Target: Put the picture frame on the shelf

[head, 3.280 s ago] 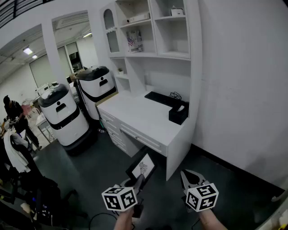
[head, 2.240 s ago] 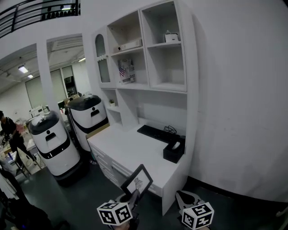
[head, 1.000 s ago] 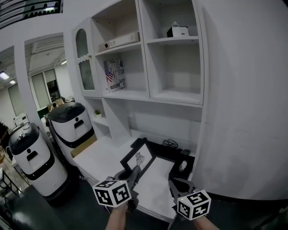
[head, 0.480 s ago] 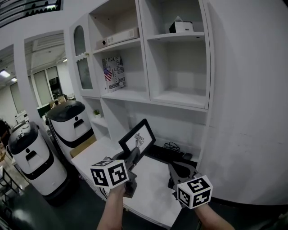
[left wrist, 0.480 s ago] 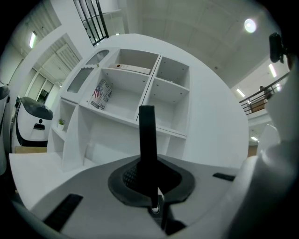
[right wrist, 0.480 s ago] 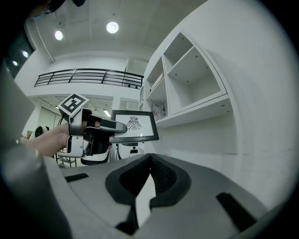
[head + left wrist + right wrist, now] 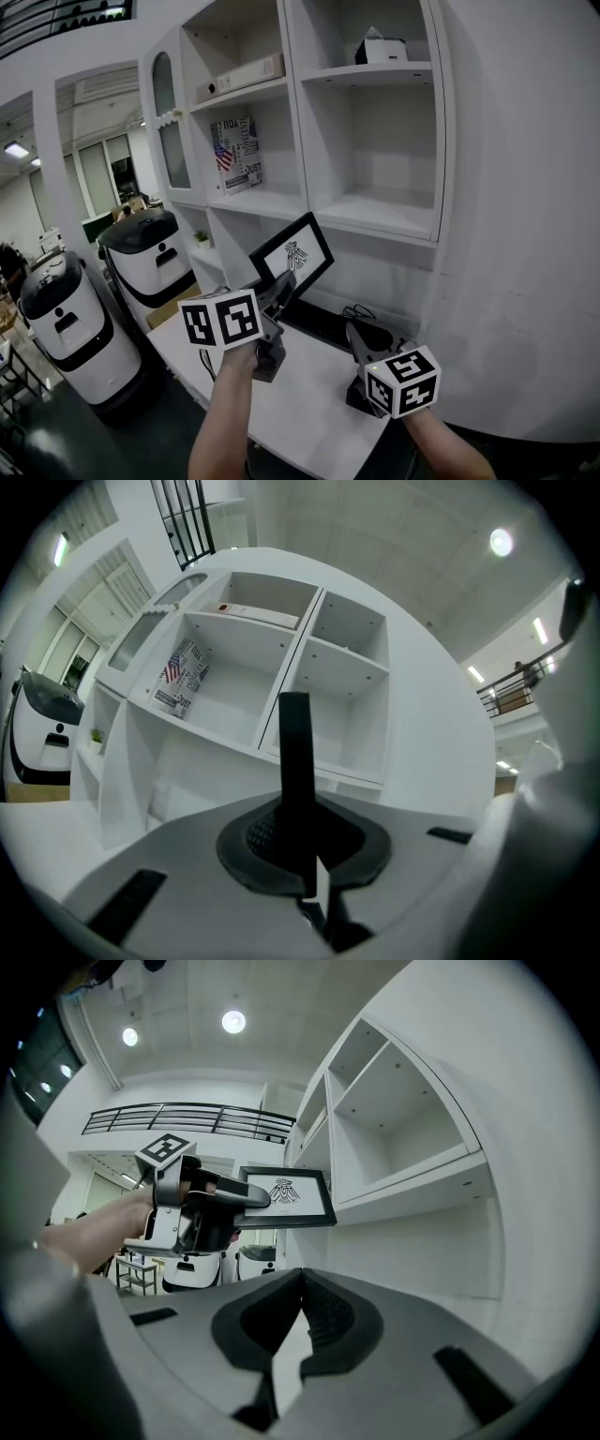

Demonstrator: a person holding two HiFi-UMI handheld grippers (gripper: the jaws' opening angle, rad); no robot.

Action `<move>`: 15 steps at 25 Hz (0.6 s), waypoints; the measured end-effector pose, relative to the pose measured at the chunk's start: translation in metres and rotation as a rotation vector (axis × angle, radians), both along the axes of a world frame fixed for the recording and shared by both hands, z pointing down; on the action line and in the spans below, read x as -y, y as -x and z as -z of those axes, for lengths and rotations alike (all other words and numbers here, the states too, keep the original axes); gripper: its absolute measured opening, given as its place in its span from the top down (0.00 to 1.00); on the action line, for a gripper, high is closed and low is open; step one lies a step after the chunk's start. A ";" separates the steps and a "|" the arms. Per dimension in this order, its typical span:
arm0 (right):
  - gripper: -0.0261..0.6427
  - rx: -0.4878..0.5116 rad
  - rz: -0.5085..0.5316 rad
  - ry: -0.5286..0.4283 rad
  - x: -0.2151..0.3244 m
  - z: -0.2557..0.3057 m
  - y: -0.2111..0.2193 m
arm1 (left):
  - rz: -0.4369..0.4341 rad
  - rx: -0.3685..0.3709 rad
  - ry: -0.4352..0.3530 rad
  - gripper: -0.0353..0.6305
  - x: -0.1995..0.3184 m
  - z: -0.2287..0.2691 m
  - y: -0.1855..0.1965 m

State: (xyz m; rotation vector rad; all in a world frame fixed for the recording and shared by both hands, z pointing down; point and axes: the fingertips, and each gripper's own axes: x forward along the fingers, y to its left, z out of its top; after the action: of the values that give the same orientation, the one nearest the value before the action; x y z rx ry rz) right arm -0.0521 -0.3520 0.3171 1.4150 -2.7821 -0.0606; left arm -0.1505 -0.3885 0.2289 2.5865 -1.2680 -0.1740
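The left tongs (image 7: 279,289) are clamping shut on the lower edge of the picture frame (image 7: 292,255). The frame is standing tilted just above and ahead of them, its print facing back toward the person. In the left gripper view it is showing edge-on, a dark bar rising from between the pads. The right tongs (image 7: 362,339) are closed on nothing, hanging lower and to the right of the left tongs, above the surface (image 7: 309,398).

Over the last few seconds the person has been walking up to the unit, and the frame has been rising from down near the floor to over the surface. In the last half second it has been climbing again. Its top corner is now reaching the level of the shelf (image 7: 380,214) board up and to the right of the left tongs. It is still hanging in front of that board, touching only the pads.

By my judgement the carry is ending and the placing is only beginning. The left tongs are still needing to lift, push forward and stand the frame down. A flag-printed book (image 7: 236,155) is occupying the compartment up and left of them, so the right one seems likelier.
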 end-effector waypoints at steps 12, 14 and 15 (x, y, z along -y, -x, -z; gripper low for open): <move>0.96 0.024 0.044 -0.040 0.041 0.034 -0.011 | 0.013 0.053 -0.048 0.92 0.049 0.061 -0.016; 0.96 0.030 0.047 -0.038 0.046 0.036 -0.013 | 0.016 0.055 -0.046 0.92 0.058 0.070 -0.016; 0.96 0.031 0.050 -0.036 0.049 0.038 -0.013 | 0.018 0.057 -0.046 0.92 0.060 0.074 -0.015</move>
State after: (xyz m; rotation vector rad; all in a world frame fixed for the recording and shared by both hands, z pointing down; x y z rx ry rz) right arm -0.0390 -0.4011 0.2794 1.3664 -2.8558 -0.0910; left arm -0.1350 -0.4489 0.1545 2.6374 -1.3228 -0.1355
